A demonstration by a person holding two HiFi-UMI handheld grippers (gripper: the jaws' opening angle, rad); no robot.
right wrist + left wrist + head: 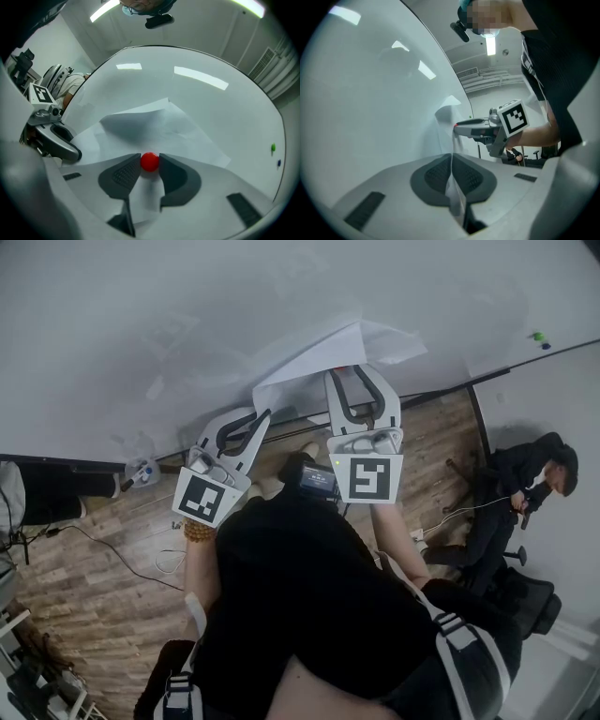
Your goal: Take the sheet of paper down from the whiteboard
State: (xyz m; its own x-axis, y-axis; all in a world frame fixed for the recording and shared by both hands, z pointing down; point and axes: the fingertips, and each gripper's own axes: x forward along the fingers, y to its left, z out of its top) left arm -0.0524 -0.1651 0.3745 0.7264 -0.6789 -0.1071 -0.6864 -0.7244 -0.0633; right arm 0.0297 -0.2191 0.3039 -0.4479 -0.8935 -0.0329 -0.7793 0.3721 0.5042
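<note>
Wood floor [94, 559], whiteboard [187, 324]; left claw [451, 157] tight on paper [319, 357], right claw [356, 369] tight on magnet [150, 161].

Whiteboard [211, 108]: hard, smooth and glossy, and the ceiling lights mirror in it. Sheet of paper [154, 126]: thin, matt white, creased and buckled. My left gripper [451, 158] and my right gripper [150, 165]: smooth pale-grey plastic shells with a satin finish. Their pads [123, 173] are dark, rubbery-looking and finely ribbed. Red magnet [150, 160]: smooth, faintly shiny, plastic by the look. Marker cube [368, 479]: matt black-and-white print. Floor [103, 568]: brown wood-grain planks with a dull sheen.
</note>
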